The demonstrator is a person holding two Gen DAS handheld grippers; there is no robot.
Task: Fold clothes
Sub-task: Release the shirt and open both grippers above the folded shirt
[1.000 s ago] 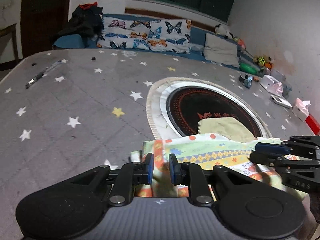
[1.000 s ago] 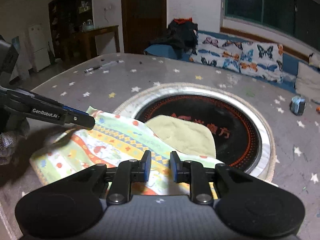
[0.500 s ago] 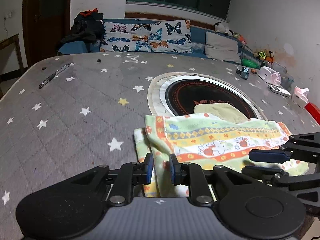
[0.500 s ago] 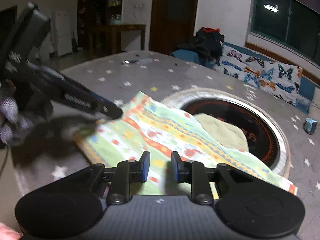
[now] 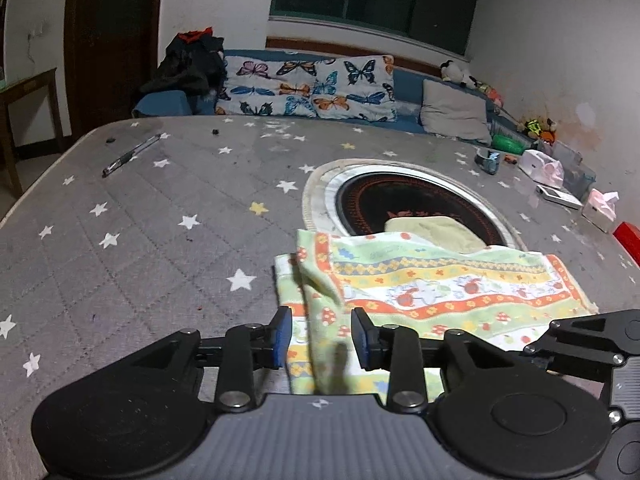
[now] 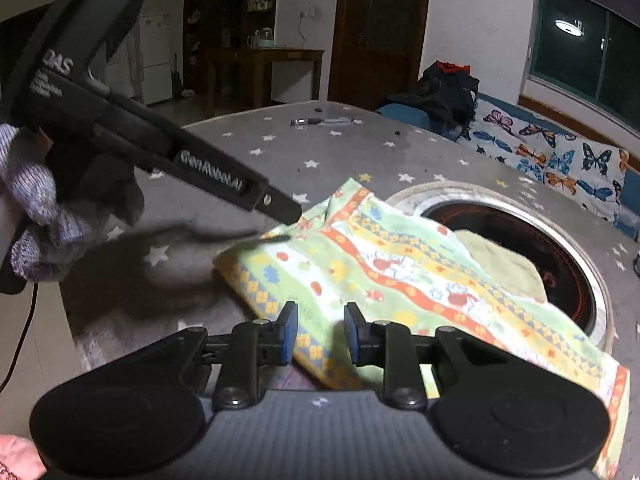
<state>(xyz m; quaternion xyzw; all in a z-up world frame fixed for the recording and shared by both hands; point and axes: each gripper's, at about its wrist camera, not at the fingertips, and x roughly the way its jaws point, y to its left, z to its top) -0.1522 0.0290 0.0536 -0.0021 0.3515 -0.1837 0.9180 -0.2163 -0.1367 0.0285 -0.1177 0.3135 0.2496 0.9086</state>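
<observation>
While both tools sit low over the star-printed grey cover (image 5: 152,248), I see my left gripper (image 5: 320,338) with its blue pads spread, a raised fold of the patterned cloth (image 5: 440,288) standing between them but gripped by neither; my right gripper (image 6: 320,334) is likewise released, its pads parted over the cloth's near edge; the cloth lies folded and flat near the cover's near edge, its far side draped over the rim of the round black insert (image 5: 412,204); a pale yellow-green cloth (image 5: 434,230) lies inside that insert, partly under the patterned one; farther left, a pen (image 5: 130,155) lies on the cover; beyond, butterfly-print cushions (image 5: 308,88) and a dark pile of clothing (image 5: 188,64) rest on the blue sofa.
</observation>
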